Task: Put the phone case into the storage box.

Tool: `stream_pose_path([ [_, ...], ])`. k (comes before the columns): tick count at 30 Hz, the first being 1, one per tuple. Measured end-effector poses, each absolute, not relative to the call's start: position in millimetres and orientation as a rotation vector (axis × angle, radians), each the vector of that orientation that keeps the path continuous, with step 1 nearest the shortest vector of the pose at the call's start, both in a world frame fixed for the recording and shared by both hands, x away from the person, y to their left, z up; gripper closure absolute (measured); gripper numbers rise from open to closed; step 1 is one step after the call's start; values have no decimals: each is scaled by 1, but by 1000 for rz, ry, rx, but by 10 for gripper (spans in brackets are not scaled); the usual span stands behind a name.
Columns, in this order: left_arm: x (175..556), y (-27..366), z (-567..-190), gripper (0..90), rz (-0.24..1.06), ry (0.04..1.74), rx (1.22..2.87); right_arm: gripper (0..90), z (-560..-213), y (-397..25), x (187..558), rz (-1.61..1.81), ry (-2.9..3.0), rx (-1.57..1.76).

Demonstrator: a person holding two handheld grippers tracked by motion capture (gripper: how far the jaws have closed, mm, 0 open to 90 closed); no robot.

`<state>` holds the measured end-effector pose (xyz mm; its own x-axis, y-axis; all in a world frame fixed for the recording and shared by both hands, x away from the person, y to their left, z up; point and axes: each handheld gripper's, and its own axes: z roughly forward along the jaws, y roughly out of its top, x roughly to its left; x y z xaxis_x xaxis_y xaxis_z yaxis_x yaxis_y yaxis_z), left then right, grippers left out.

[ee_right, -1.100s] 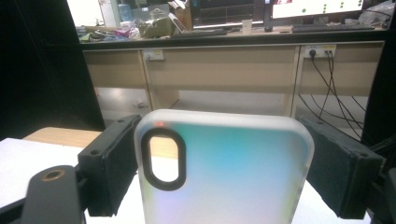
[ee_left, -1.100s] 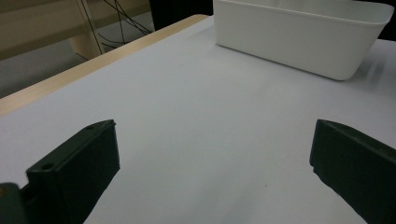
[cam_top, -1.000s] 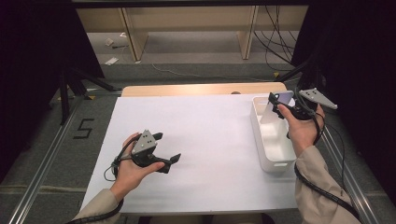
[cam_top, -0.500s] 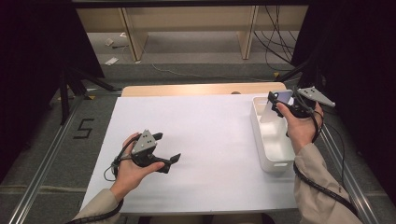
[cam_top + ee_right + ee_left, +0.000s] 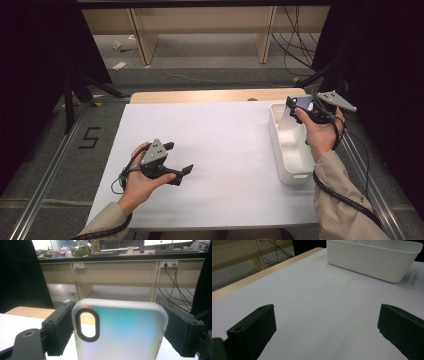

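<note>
The right tool [image 5: 300,109] clamps a frosted phone case [image 5: 120,330] by its edges, lifted above the white bin [image 5: 290,150], likely to carry it clear. The left tool [image 5: 177,159] rests wide open, empty, on the surface [image 5: 225,150].

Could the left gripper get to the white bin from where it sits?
Probably yes: the left gripper rests open on the white sheet, and bare surface lies between it and the white bin.

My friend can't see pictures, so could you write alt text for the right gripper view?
A frosted, translucent phone case with a black-rimmed oval camera cutout stands upright, clamped between the right tool's two black jaws. Behind it are light wooden desks and hanging cables.
</note>
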<state>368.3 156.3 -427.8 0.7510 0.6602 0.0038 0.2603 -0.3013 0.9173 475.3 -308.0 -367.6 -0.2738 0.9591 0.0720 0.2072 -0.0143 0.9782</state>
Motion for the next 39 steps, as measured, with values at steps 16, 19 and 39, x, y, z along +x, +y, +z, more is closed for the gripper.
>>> stream_pose_path([
  [16, 368, 156, -428, 11, 470, 709, 1881, 183, -369, -311, 486, 1330, 1559, 1272],
  [19, 369, 157, -428, 11, 468, 708, 1882, 183, -370, -311, 488, 1323, 1559, 1282],
  [39, 369, 157, -428, 11, 469, 709, 1883, 183, -372, -310, 498, 1312, 1564, 1298],
])
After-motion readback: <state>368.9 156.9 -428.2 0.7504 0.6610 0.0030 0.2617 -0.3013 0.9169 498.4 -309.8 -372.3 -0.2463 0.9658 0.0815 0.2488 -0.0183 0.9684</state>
